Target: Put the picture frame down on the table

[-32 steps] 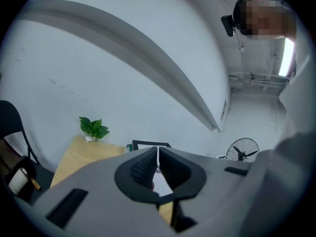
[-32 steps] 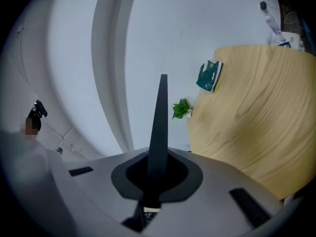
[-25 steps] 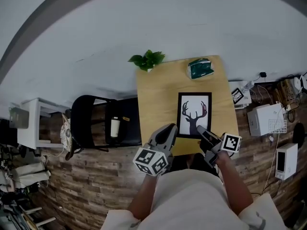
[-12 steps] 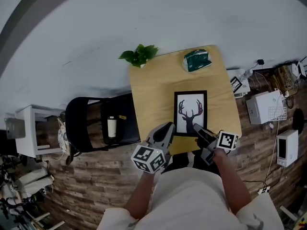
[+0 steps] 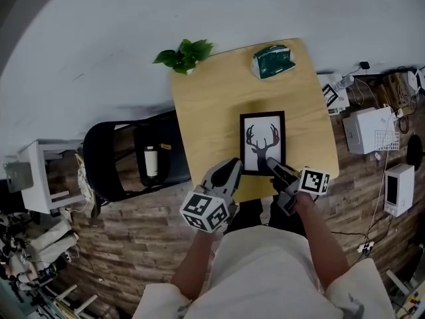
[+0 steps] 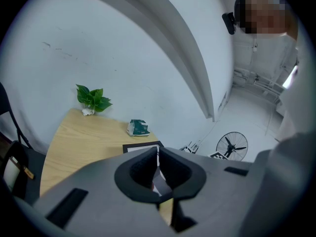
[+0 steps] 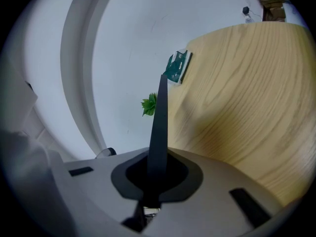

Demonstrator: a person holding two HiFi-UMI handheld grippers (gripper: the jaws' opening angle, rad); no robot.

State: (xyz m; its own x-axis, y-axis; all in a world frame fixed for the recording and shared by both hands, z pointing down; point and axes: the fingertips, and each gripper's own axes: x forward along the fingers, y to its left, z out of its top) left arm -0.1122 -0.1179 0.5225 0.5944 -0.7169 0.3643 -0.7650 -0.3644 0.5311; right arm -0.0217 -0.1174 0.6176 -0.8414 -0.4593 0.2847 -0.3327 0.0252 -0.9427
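Observation:
The picture frame (image 5: 261,143), black-rimmed with a deer silhouette, hangs face up over the near half of the wooden table (image 5: 212,111). My right gripper (image 5: 274,168) is shut on its near right edge. In the right gripper view the frame (image 7: 160,117) runs edge-on out of the jaws (image 7: 158,156) and throws a shadow on the wood. My left gripper (image 5: 232,166) is at the near left corner. In the left gripper view its jaws (image 6: 158,151) stand together, and the frame (image 6: 140,146) lies flat just beyond them. Whether they touch it I cannot tell.
A small green plant (image 5: 182,54) and a green packet (image 5: 272,61) sit at the table's far edge. A black chair (image 5: 126,161) with a bottle (image 5: 151,161) stands left of the table. White boxes (image 5: 368,138) and cables lie on the floor at the right.
Both grippers have sunk with the frame toward the tabletop. The frame now sits further in from the table's near edge in the head view.

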